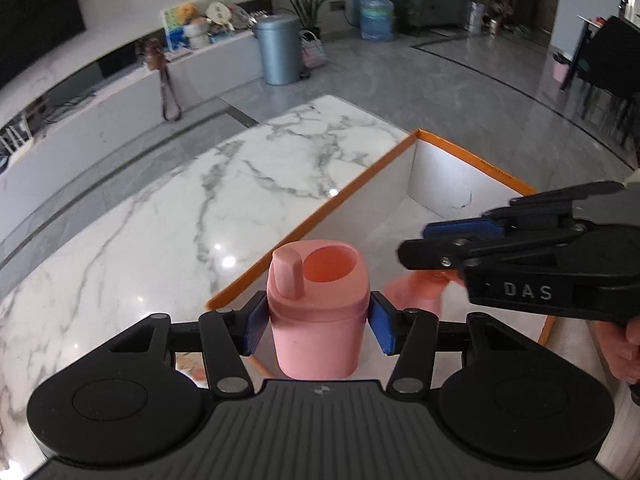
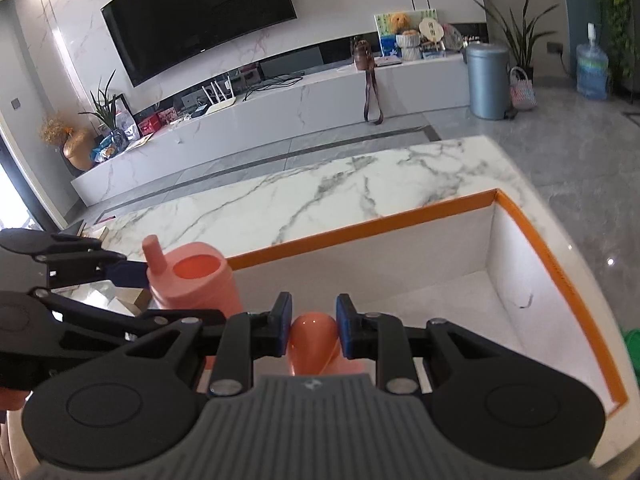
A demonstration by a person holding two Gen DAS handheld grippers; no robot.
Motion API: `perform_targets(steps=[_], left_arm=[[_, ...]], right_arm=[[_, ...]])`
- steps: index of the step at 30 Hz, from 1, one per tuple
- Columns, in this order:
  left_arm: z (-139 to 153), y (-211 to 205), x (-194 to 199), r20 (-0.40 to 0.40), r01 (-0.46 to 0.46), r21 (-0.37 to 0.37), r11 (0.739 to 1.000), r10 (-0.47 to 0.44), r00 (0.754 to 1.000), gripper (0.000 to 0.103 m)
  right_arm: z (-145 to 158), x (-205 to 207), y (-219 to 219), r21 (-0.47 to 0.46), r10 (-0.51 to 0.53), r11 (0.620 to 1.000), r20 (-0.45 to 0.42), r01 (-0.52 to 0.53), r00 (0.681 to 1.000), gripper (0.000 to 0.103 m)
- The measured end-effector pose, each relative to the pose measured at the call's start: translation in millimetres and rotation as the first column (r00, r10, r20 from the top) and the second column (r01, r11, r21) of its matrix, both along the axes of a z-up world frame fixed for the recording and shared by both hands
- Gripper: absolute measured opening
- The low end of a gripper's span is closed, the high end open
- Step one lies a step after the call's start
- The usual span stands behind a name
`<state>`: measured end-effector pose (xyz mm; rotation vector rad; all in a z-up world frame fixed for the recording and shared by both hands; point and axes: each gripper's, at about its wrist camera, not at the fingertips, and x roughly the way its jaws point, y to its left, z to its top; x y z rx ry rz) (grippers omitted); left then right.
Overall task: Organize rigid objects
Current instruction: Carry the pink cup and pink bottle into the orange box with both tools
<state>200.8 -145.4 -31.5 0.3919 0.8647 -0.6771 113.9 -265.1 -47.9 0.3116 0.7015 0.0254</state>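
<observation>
Pinching a pink cup (image 1: 318, 316) over the orange-rimmed box (image 1: 316, 216), the left gripper (image 1: 318, 322) is hiding what the right view shows: the right gripper (image 2: 311, 326) squeezing an orange piece (image 2: 314, 340) above the box's open inside.

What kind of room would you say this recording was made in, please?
Most likely a home living room: a large black wall-mounted television hangs above a long white marble-look media console, and the work surface is a low white marble-patterned table on a grey tiled floor.

One orange-rimmed box (image 2: 560, 272) on the counter (image 2: 320, 192); over the box, one pink cup (image 1: 318, 316) and one orange piece (image 2: 314, 340), two grippers
</observation>
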Motion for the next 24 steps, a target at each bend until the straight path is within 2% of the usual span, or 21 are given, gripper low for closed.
perform_targets(steps=[6, 9, 15, 20, 24], left_arm=[[-32, -13, 9, -0.035, 0.071, 0.067, 0.995, -0.069, 0.997, 0.061], [-47, -20, 12, -0.036, 0.105, 0.116, 0.988, -0.102, 0.994, 0.061], [-65, -30, 12, 0.015, 0.180, 0.249, 0.952, -0.190, 0.982, 0.061], [-75, -32, 15, 0.004, 0.170, 0.301, 0.938, -0.179, 0.984, 0.062], [-76, -29, 13, 0.016, 0.150, 0.313, 0.938, -0.163, 0.986, 0.067]], right_arm=[[-15, 23, -19, 0.035, 0.012, 0.999, -0.044, -0.010, 0.999, 0.024], [-23, 32, -27, 0.084, 0.009, 0.997, -0.068, -0.003, 0.998, 0.023], [-33, 44, -29, 0.138, 0.017, 0.990, -0.090, -0.005, 0.996, 0.013], [-38, 50, -27, 0.144, 0.021, 0.990, -0.101, -0.007, 0.995, 0.011], [-41, 49, -32, 0.155, 0.018, 0.988, -0.115, 0.000, 0.993, 0.012]])
